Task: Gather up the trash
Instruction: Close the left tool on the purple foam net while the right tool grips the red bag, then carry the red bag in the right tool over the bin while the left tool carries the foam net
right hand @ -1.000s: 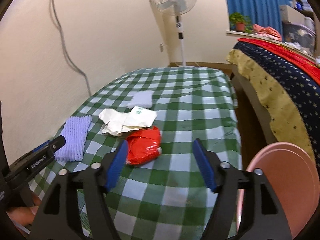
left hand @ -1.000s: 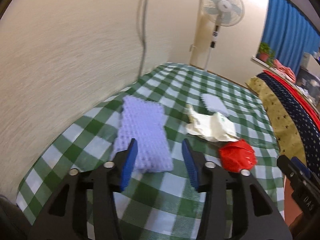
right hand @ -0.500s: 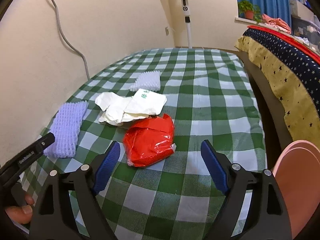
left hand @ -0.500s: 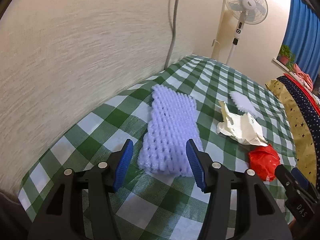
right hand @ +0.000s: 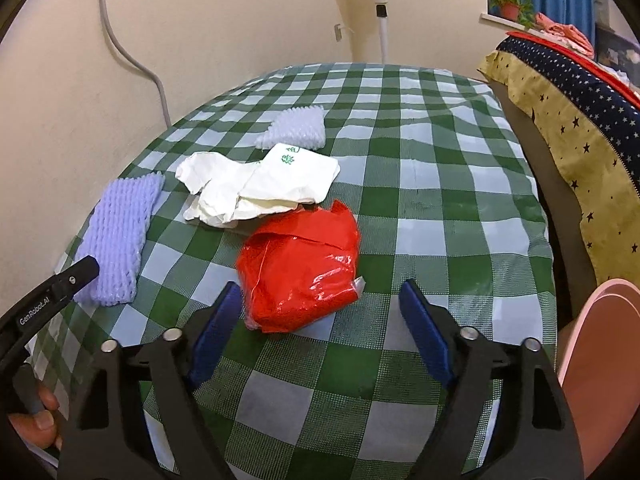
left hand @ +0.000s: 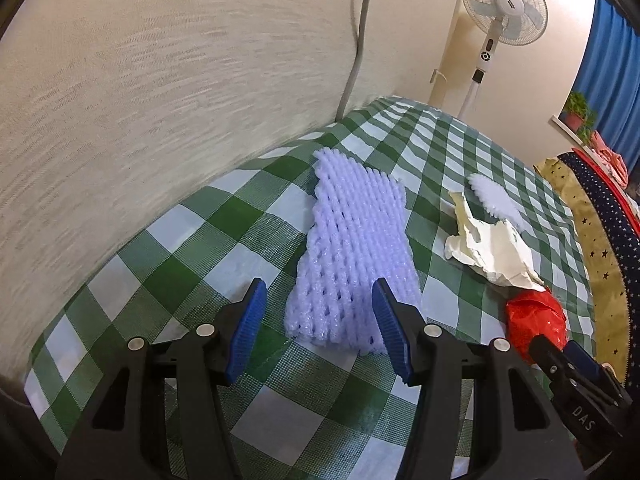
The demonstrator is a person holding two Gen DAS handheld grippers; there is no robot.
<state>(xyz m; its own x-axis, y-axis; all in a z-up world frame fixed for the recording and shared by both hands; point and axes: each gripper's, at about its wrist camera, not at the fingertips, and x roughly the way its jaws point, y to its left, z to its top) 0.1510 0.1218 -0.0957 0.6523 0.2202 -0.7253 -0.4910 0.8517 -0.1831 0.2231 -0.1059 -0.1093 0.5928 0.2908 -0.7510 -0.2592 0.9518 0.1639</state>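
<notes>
In the left wrist view, the letters "DAS" stand on the black body of the right gripper (left hand: 576, 396) at the lower right edge. The left gripper (left hand: 320, 328) has its blue pads (left hand: 247, 328) moderately apart. The near end of the lilac foam fruit net (left hand: 356, 256) lies ahead of the pads and partly between them, but I cannot tell if the right pad touches it; nothing is gripped. To the left of the gripper the checked tablecloth (left hand: 168, 272) is bare up to the table edge at the wall. To the right lie the crumpled white paper bag (left hand: 492, 248), the white foam net (left hand: 496, 200) behind it and the red plastic bag (left hand: 536, 320).

In the right wrist view, "GenRobot.AI" is written on the left gripper (right hand: 48, 292) at the left edge, and fingers (right hand: 32, 432) of the person's hand show below it. The paper bag (right hand: 260, 188) has a small green print that is too small to read. The right gripper (right hand: 320, 320) stands wide, its jaws closing a little, and the red plastic bag (right hand: 300, 268) lies just ahead between the pads (right hand: 426, 336), not pressed by them. Right of it the cloth (right hand: 460, 220) is free up to the table edge, where a pink bin (right hand: 600, 360) stands.
</notes>
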